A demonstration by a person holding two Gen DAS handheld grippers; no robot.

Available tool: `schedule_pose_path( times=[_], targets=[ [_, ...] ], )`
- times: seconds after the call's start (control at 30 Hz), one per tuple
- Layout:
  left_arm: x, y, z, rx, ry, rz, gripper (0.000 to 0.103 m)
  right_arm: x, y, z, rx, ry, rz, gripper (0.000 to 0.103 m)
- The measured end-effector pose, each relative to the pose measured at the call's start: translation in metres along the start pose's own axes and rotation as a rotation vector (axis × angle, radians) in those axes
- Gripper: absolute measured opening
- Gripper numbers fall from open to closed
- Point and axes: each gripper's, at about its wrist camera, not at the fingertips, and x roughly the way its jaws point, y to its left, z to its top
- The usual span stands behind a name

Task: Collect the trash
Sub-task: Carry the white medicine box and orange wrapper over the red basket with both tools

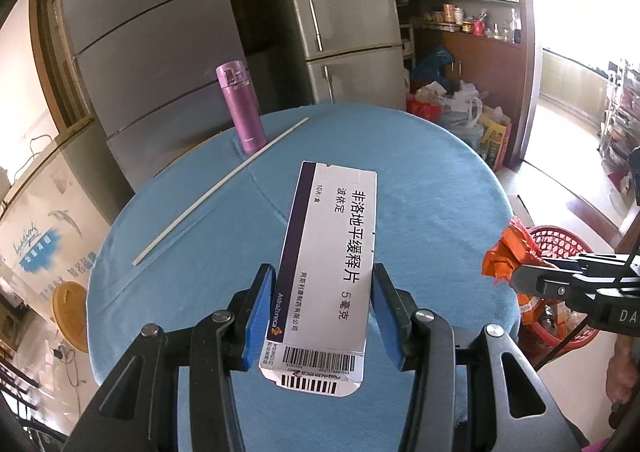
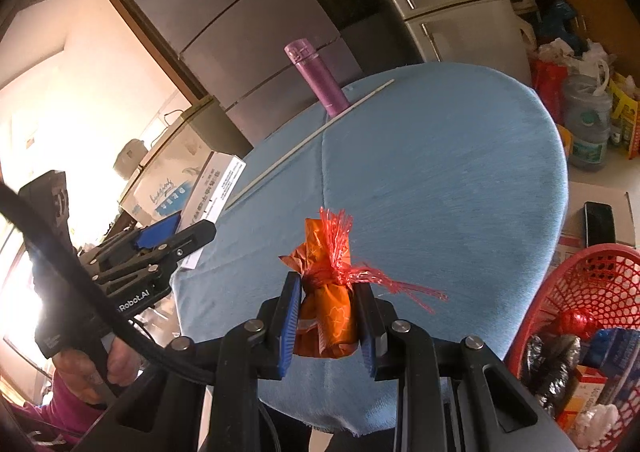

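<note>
- While both tongs hang above the blue-clothed round table [image 1: 420, 188], each is closed on a piece of trash: the left gripper [image 1: 324, 308] pinches a medicine box [image 1: 328, 252] across its long sides near the barcode end, and the right gripper [image 2: 328, 316] squeezes an orange wrapper [image 2: 326, 292] at its lower half.
- Judged by its looks, the box is light, stiff cardboard that would crush if pinched hard; a grip on the side walls suits it. It is white with a dark purple edge, Chinese lettering and an AstraZeneca mark.
- Soft and crinkly, the wrapper probably weighs almost nothing; it is bundled with frayed red plastic string [image 2: 360, 276], and the bulky middle gives the surest hold.
- To the right, beside the table, waits a red mesh basket [image 2: 592, 276] already holding packets and boxes.
- Farther back on the cloth lie a long white stick [image 1: 224, 188] and an upright purple thermos [image 1: 240, 104], with grey refrigerators [image 1: 160, 52] behind.
</note>
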Motion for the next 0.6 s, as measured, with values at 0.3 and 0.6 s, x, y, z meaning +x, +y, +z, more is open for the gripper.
schedule_pose_path(
  times=[0.3, 0.6],
  targets=[
    [-0.004, -0.020, 0.004, 0.048, -0.007, -0.019, 0.049, -0.018, -0.012, -0.001, 0.028, -0.035, -0.015, 0.028],
    [-0.001, -0.040, 0.012, 0.088, -0.004, -0.038, 0.049, -0.031, -0.031, -0.001, 0.063, -0.058, -0.030, 0.028]
  ],
)
